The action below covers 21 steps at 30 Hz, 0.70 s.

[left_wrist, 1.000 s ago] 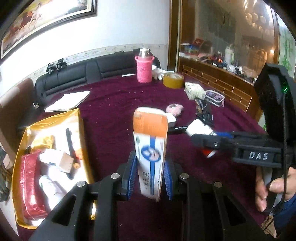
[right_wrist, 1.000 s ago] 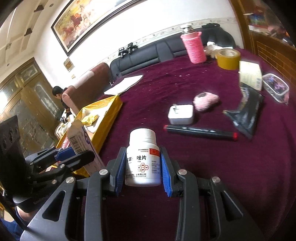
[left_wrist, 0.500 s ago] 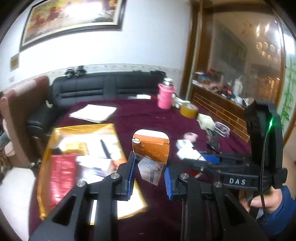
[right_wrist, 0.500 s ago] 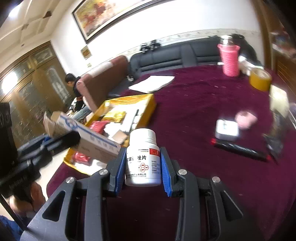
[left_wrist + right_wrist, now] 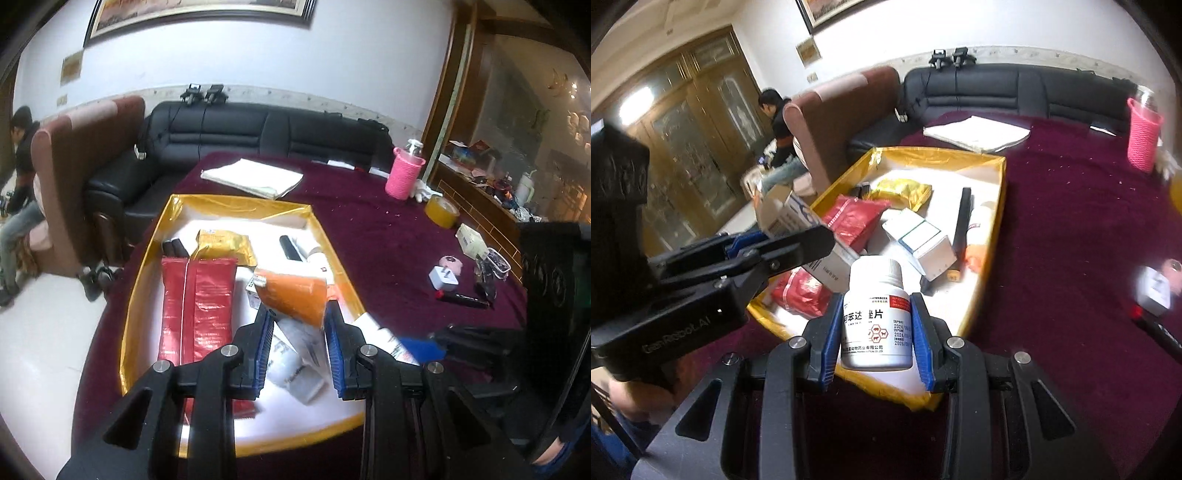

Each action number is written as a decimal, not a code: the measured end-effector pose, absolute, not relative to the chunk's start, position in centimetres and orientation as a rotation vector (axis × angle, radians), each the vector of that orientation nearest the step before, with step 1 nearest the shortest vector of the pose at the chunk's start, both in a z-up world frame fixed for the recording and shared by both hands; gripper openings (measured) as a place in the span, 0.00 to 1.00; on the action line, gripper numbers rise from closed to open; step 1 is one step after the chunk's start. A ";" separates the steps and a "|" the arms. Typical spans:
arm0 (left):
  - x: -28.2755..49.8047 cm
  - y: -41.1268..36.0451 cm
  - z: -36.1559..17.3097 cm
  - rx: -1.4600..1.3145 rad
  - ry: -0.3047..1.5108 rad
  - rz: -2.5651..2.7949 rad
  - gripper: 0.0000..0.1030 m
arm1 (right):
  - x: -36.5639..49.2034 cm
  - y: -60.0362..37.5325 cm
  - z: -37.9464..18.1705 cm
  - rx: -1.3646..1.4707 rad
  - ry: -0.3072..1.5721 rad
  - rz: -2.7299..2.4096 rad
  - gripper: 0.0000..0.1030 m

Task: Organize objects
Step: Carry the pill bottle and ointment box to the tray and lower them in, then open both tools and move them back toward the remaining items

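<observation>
white walls, black sofa [image 5: 258,129] — wooden doors [image 5: 698,147] beyond.

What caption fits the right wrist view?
Right hand-held gripper carries a white pill bottle over the gold tray.

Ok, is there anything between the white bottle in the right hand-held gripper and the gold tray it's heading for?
Nothing visible blocks the way. The white bottle, clamped in the right hand-held gripper, hangs over the near edge of the gold tray. The left hand-held gripper with its box is off to one side. Below, a red packet and white boxes crowd the floor.
</observation>
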<state>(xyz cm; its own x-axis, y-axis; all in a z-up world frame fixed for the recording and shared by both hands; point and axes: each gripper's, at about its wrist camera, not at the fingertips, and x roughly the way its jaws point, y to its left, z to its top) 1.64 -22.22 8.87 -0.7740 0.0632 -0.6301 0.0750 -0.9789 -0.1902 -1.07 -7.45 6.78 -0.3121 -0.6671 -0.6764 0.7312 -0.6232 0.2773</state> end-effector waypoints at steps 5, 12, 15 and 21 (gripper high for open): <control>-0.4 -23.1 7.8 1.116 0.319 -2.886 0.23 | -2.4 -8.9 5.0 1.063 0.117 -2.029 0.31; -2.3 -24.3 7.4 1.133 0.328 -2.854 0.23 | -3.3 -9.6 4.0 1.086 0.129 -2.054 0.31; -3.1 -25.2 7.9 1.116 0.354 -2.848 0.25 | -3.7 -10.3 3.6 1.090 0.149 -2.066 0.31; -3.2 -26.3 8.9 1.054 0.407 -2.845 0.53 | -4.0 -9.7 4.3 1.082 0.146 -2.064 0.32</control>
